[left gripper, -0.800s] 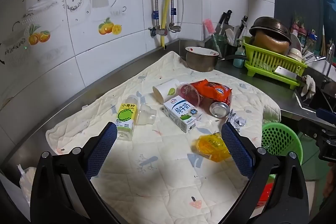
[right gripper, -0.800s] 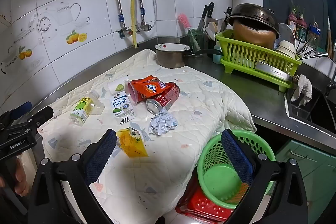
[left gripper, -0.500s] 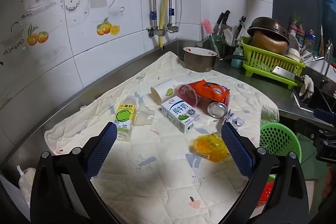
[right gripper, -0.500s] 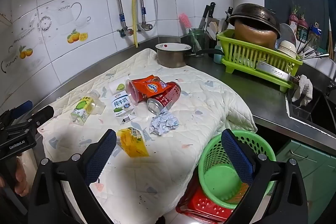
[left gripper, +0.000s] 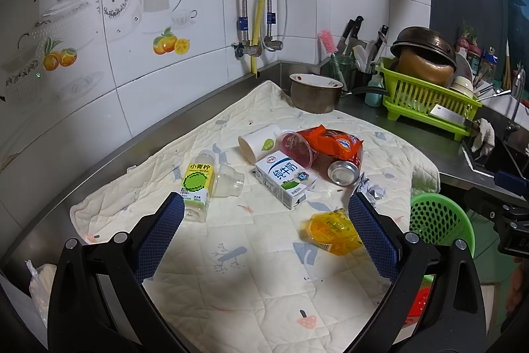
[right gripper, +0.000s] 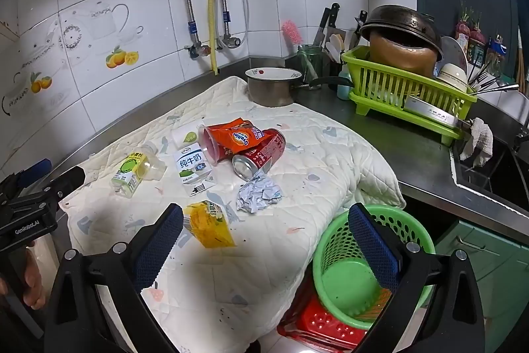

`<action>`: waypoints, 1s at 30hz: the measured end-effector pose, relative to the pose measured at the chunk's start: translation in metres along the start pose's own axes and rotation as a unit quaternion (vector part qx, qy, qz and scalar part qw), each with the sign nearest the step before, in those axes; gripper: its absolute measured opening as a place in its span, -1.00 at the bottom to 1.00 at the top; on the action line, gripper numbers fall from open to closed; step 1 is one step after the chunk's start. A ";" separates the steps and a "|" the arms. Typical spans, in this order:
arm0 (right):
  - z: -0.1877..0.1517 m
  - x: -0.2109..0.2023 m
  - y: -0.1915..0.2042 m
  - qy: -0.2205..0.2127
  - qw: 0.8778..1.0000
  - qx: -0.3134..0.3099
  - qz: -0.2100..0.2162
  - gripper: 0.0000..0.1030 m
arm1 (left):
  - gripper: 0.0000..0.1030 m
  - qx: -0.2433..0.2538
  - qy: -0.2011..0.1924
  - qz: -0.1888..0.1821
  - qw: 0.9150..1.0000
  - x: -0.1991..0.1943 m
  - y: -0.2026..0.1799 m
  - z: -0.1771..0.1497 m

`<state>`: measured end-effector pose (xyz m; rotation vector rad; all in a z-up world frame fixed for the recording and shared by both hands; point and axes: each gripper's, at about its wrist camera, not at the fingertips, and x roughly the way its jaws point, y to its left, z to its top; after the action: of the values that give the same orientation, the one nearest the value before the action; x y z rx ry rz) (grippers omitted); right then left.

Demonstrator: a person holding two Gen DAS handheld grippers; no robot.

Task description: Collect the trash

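Trash lies on a quilted cloth (left gripper: pixel 258 257): a lime drink bottle (left gripper: pixel 195 184), a milk carton (left gripper: pixel 284 180), a paper cup (left gripper: pixel 258 141), an orange snack bag (left gripper: pixel 330 139), a red can (left gripper: pixel 344 171), crumpled paper (right gripper: pixel 258 196) and a yellow pouch (left gripper: pixel 332 232). My left gripper (left gripper: pixel 264 217) is open and empty, above the cloth short of the carton. My right gripper (right gripper: pixel 264 224) is open and empty, with the yellow pouch (right gripper: pixel 208 224) by its left finger. A green basket (right gripper: pixel 360 263) sits below the counter edge at the right.
A metal pot (left gripper: pixel 315 91) stands at the cloth's far edge. A green dish rack (left gripper: pixel 429 101) with a wok and bowls is at the back right, beside knives and utensils. A red crate (right gripper: pixel 327 326) sits under the basket. The sink (right gripper: pixel 489 167) is far right.
Both views have shifted slightly; the trash sits marginally lower and closer. Both grippers stay open and nothing has been picked up.
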<state>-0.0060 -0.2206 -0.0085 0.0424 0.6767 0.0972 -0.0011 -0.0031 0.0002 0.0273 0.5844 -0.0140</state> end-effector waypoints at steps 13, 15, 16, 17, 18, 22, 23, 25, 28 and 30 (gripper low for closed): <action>0.000 0.001 0.003 -0.001 1.000 -0.001 0.001 0.88 | 0.90 -0.003 -0.001 0.000 1.000 0.001 0.004 -0.001; -0.001 0.000 0.003 -0.002 1.000 -0.001 0.000 0.88 | 0.90 -0.003 0.000 0.000 1.000 0.001 0.004 -0.001; -0.001 0.001 0.004 -0.002 1.000 -0.001 0.000 0.88 | 0.90 -0.002 -0.001 0.000 1.000 0.001 0.004 -0.001; -0.001 0.001 0.003 -0.001 1.000 -0.001 0.000 0.88 | 0.90 -0.003 -0.001 0.000 1.000 0.001 0.004 -0.001; -0.001 0.001 0.004 -0.001 1.000 -0.001 0.000 0.88 | 0.90 -0.003 -0.001 -0.001 1.000 0.002 0.005 -0.001; -0.001 0.000 0.005 -0.001 1.000 -0.001 0.000 0.88 | 0.90 -0.003 0.000 0.000 1.000 0.001 0.004 -0.001; -0.001 0.001 0.004 0.000 1.000 -0.001 0.001 0.88 | 0.90 -0.003 -0.001 0.000 1.000 0.001 0.005 -0.001; -0.001 0.000 0.003 -0.001 1.000 -0.001 0.002 0.88 | 0.90 -0.003 -0.002 0.000 1.000 0.001 0.005 -0.001; -0.001 0.000 0.003 0.000 1.000 0.000 0.003 0.88 | 0.90 -0.004 -0.002 0.000 1.000 0.001 0.006 -0.002; 0.000 -0.001 0.003 0.000 1.000 0.000 0.002 0.88 | 0.90 -0.004 -0.002 -0.001 1.000 0.001 0.006 -0.001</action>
<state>-0.0068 -0.2174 -0.0080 0.0435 0.6761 0.1021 -0.0008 0.0029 -0.0014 0.0194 0.5801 -0.0133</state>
